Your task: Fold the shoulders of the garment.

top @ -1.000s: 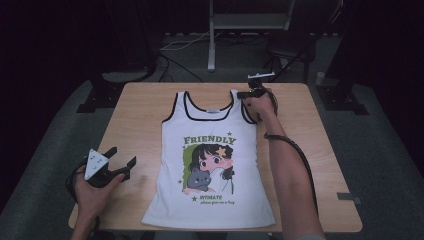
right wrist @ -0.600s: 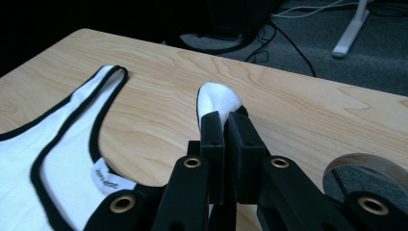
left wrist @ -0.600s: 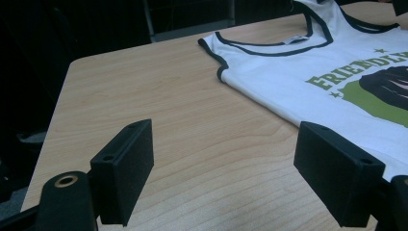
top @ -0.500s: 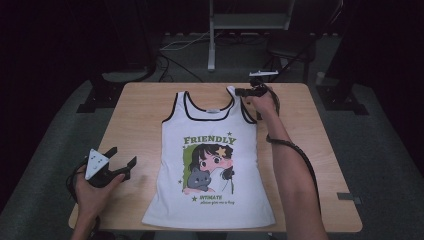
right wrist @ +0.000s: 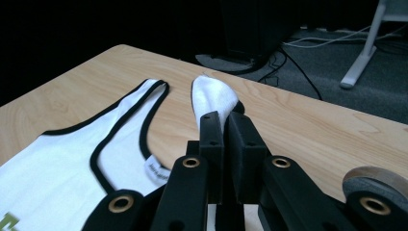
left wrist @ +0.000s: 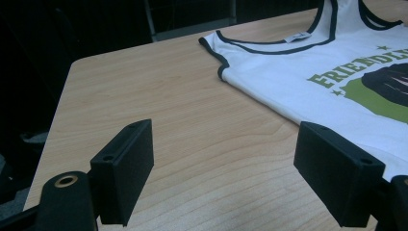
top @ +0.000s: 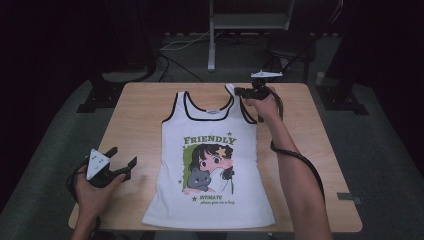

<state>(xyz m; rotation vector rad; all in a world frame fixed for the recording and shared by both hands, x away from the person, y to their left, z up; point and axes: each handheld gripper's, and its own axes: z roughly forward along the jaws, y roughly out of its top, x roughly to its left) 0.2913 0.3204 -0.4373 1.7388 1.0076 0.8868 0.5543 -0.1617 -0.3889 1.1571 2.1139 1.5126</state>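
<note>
A white tank top [top: 212,165] with a cartoon print lay flat in the middle of the wooden table [top: 140,115], its neckline toward the top of the high view. At the upper right of that view the right gripper [top: 239,92] had its jaws clamped together on the top's shoulder strap [right wrist: 211,98], which stood up white above the jaws in the right gripper view. At the lower left, the left gripper [top: 123,161] rested over bare wood beside the top's hem, its jaws wide apart and holding nothing.
</note>
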